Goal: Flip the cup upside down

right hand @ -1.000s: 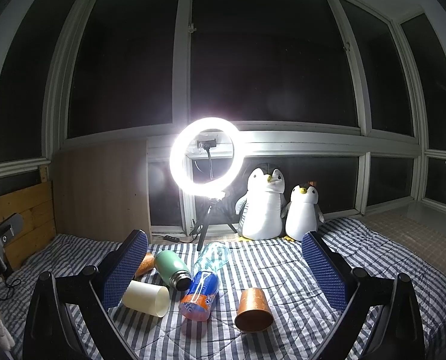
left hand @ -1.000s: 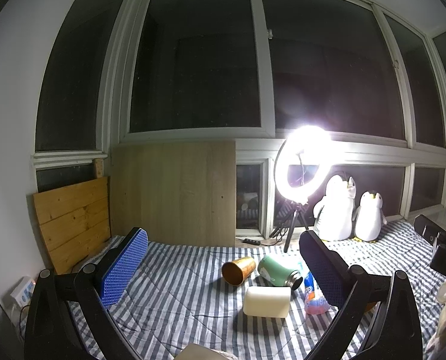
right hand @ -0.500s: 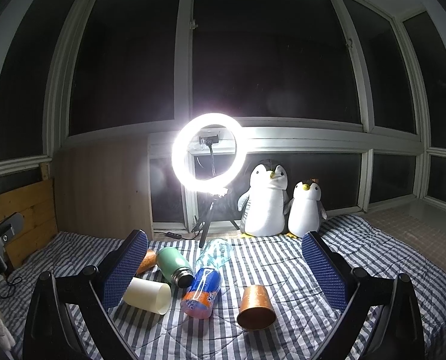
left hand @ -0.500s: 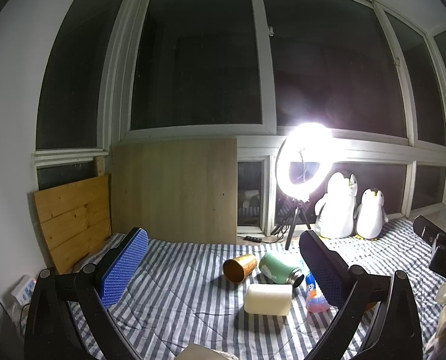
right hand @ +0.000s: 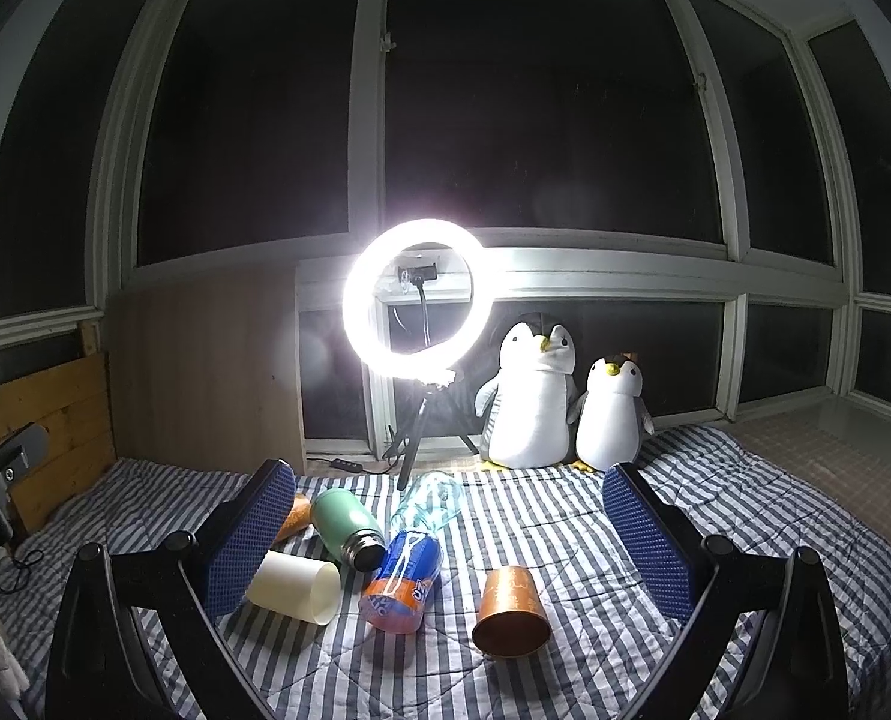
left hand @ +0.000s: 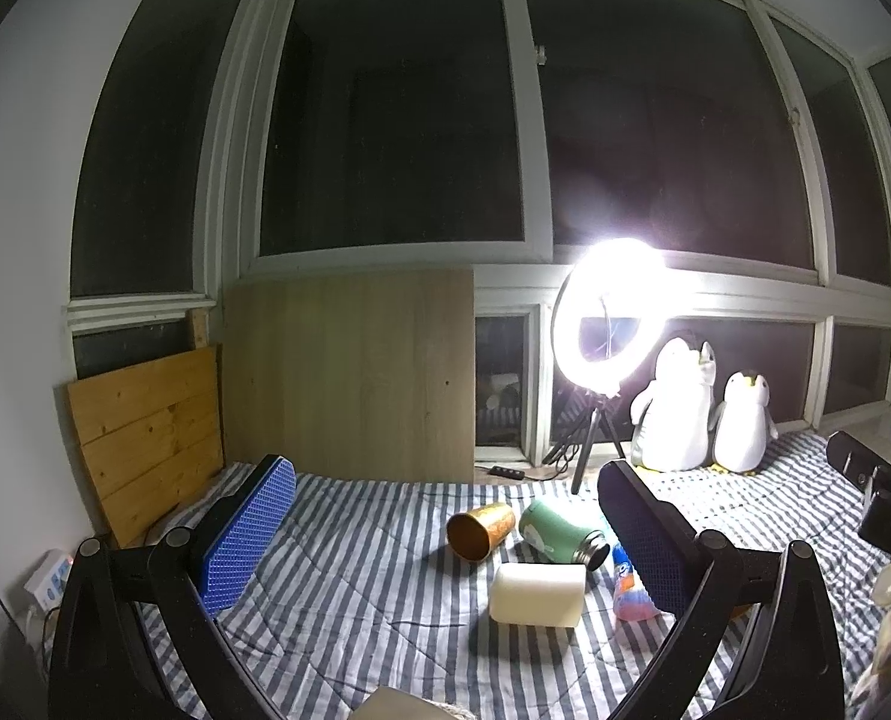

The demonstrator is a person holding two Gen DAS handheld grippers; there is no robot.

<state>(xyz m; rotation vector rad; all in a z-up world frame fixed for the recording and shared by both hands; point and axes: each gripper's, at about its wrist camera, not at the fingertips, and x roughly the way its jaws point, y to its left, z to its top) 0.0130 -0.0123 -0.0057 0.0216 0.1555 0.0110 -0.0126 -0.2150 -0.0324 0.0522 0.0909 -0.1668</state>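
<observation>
Both the left gripper [left hand: 445, 534] and the right gripper [right hand: 448, 531] hang above the striped bed [right hand: 745, 516] with jaws spread wide, holding nothing. The copper-coloured metal cup [right hand: 511, 612] lies tipped on the bedding, mouth toward the right camera, just beside the orange-labelled plastic bottle [right hand: 403, 582].

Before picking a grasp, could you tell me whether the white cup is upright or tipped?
Tipped: the white cup lies on its side, mouth facing sideways.

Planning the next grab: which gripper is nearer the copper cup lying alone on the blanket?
Right. The copper cup lies just ahead between the open right gripper fingers. For the left gripper, its right finger hides it.
</observation>
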